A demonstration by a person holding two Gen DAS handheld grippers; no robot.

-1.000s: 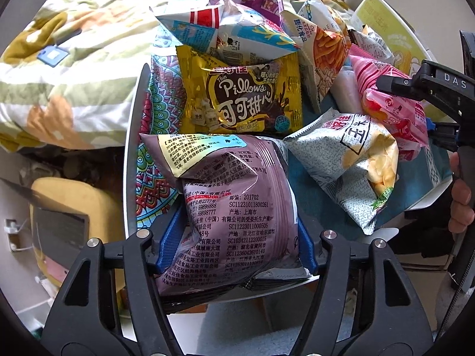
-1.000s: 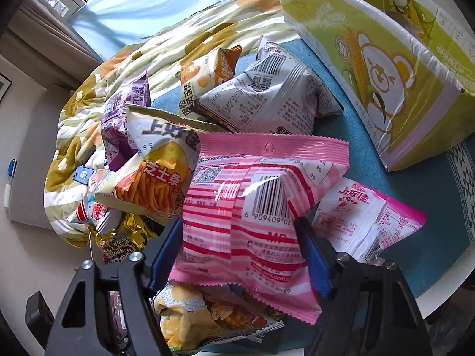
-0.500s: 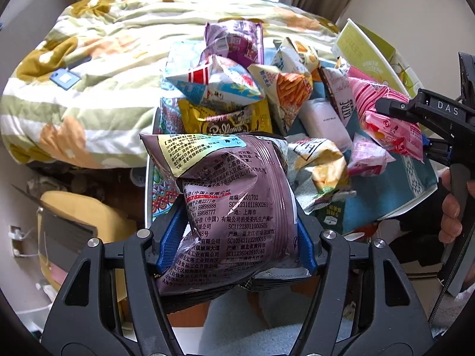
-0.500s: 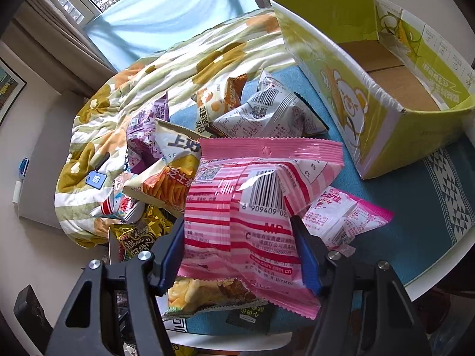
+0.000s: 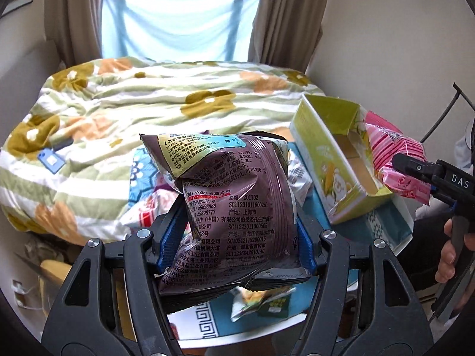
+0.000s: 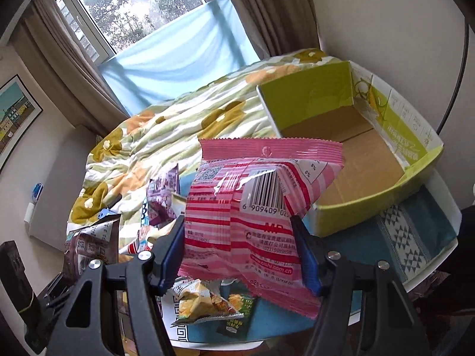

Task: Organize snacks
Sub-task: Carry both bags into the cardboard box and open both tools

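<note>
Both packets now hang lifted above the table (image 6: pixel 427 255), raised since a second ago.
Left gripper (image 5: pixel 234 237) clamps the purple packet (image 5: pixel 234 207); right gripper (image 6: pixel 237 252) pinches the pink packet (image 6: pixel 255 216) beside the green box (image 6: pixel 371 160).

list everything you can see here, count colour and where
purple snack bag: 1, purple-brown, clamped in left tool
pink snack bag: 1, pink striped, clamped in right tool
cardboard box: 1, yellow-green, open and empty, on table's right side
loose snack bags: several, mixed colours, on table below the tools
table: 1, white with blue patterned cloth
quilt: 1, green-striped with flowers, on bed behind
curtains: brown, beside window
left tool: 1, black, blue pads
right tool: 1, black, blue pads
hand: 1, on right tool's handle
</note>
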